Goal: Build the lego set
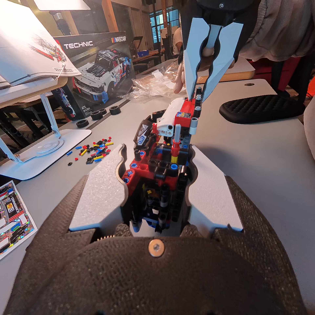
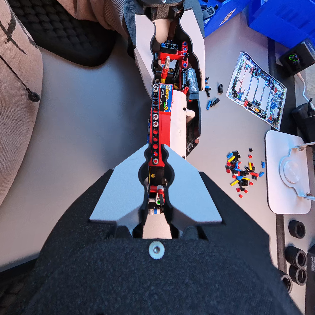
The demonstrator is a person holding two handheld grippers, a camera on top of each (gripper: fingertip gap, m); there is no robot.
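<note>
A half-built Lego car [image 1: 163, 168] of red, black and white parts stands on its side on the grey table [image 1: 238, 162]. My left gripper [image 1: 156, 148] is shut on its near end, one finger on each side. My right gripper [image 1: 196, 95] comes down from above and is shut on a long black holed beam [image 1: 198, 102] along the red side panel at the far end. In the right wrist view the right gripper [image 2: 156, 150] pinches that beam [image 2: 155, 122], with the car [image 2: 177, 115] running away towards the left gripper [image 2: 175, 85].
A pile of small loose pieces [image 1: 97, 151] [image 2: 242, 172] lies beside the booklet stand's white base [image 1: 51, 144] [image 2: 288, 172]. Also in view are a sticker sheet [image 1: 12, 218] [image 2: 257, 90], the set's box [image 1: 98, 73], black tyres [image 1: 98, 115] [image 2: 296, 255], plastic bags [image 1: 153, 83], a black mat [image 1: 260, 109] and blue bins [image 2: 272, 17]. Spacing between my two grippers at the tips: around 9 cm.
</note>
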